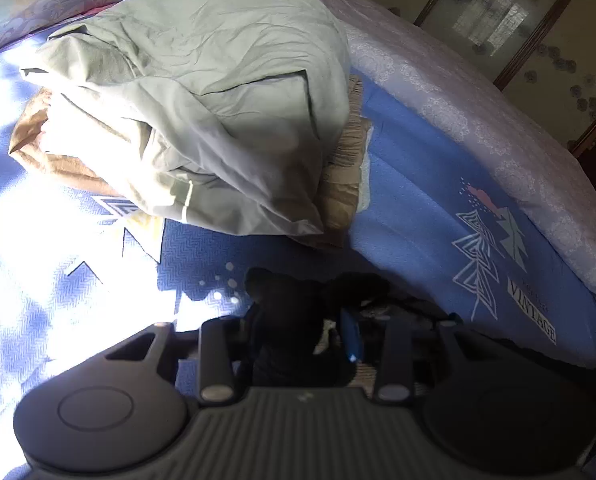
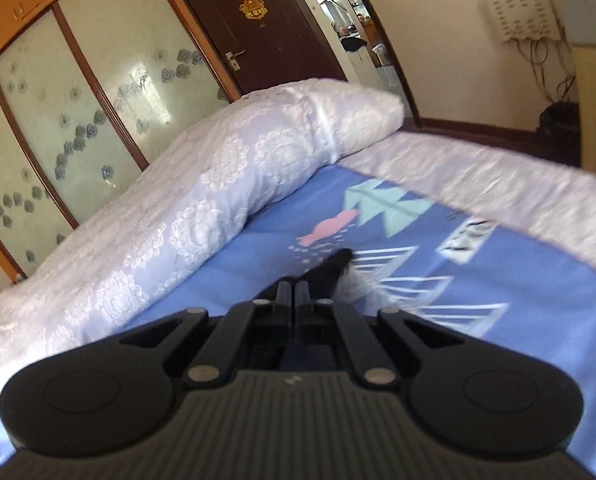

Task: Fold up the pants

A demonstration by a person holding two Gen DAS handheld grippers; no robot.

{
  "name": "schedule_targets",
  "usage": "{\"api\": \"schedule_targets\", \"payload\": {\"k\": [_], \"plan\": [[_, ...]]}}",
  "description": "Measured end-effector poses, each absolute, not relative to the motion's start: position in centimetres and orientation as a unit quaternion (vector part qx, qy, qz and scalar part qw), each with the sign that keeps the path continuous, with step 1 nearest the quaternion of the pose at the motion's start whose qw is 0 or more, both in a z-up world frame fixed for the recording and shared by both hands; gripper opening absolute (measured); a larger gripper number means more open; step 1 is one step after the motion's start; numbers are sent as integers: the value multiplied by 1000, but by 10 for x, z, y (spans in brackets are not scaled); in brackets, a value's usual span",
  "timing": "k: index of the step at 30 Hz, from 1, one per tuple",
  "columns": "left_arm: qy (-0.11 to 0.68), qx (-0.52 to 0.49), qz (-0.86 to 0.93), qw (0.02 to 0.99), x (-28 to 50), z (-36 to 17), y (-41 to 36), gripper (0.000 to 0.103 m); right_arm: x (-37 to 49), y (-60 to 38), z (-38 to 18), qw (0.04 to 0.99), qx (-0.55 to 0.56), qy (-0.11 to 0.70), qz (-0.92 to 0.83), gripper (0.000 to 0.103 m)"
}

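Pants point(image 1: 293, 320), black, bunched on blue sheet point(image 1: 418, 216) below green pile point(image 1: 201, 100). Left gripper point(image 1: 302, 332) spread around them; right gripper point(image 2: 294, 292) pinched on dark cloth. Probably soft, floppy: best gripped at waistband corners.

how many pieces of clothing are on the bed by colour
pale green piece, top of the pile: 1
tan piece beneath it: 1
black pants in the grippers: 1
total: 3, though the pile may hide more
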State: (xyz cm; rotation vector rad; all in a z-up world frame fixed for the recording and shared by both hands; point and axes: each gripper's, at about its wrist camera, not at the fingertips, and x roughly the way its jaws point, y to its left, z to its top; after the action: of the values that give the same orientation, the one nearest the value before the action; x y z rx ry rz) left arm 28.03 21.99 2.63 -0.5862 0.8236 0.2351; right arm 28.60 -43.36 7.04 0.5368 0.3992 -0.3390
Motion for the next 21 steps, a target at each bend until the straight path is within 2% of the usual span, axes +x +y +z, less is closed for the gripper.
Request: {"api": "schedule_targets", "payload": {"k": [6, 9, 11, 14, 17, 18, 19, 20, 21], "plan": [[398, -277, 68, 872, 259, 37, 212, 34, 150, -476, 46, 905, 284, 241, -207, 3], [407, -248, 57, 877, 257, 38, 203, 34, 103, -484, 11, 880, 287, 310, -219, 5], [417, -241, 62, 874, 259, 35, 198, 34, 87, -495, -3, 865, 266, 343, -251, 10], [418, -238, 66, 874, 260, 37, 195, 34, 73, -514, 12, 873, 269, 292, -284, 10], [418, -235, 73, 875, 262, 38, 193, 34, 120, -509, 37, 908, 211, 270, -242, 12], [417, -234, 75, 875, 262, 38, 193, 34, 145, -508, 39, 915, 196, 279, -218, 16], [416, -235, 78, 875, 261, 39, 193, 34, 170, -506, 39, 918, 187, 284, -205, 33], [416, -236, 81, 875, 261, 39, 193, 34, 196, -506, 36, 919, 181, 295, -191, 57], [415, -240, 84, 874, 263, 39, 193, 34, 219, -505, 31, 918, 177, 306, -178, 63]]}}
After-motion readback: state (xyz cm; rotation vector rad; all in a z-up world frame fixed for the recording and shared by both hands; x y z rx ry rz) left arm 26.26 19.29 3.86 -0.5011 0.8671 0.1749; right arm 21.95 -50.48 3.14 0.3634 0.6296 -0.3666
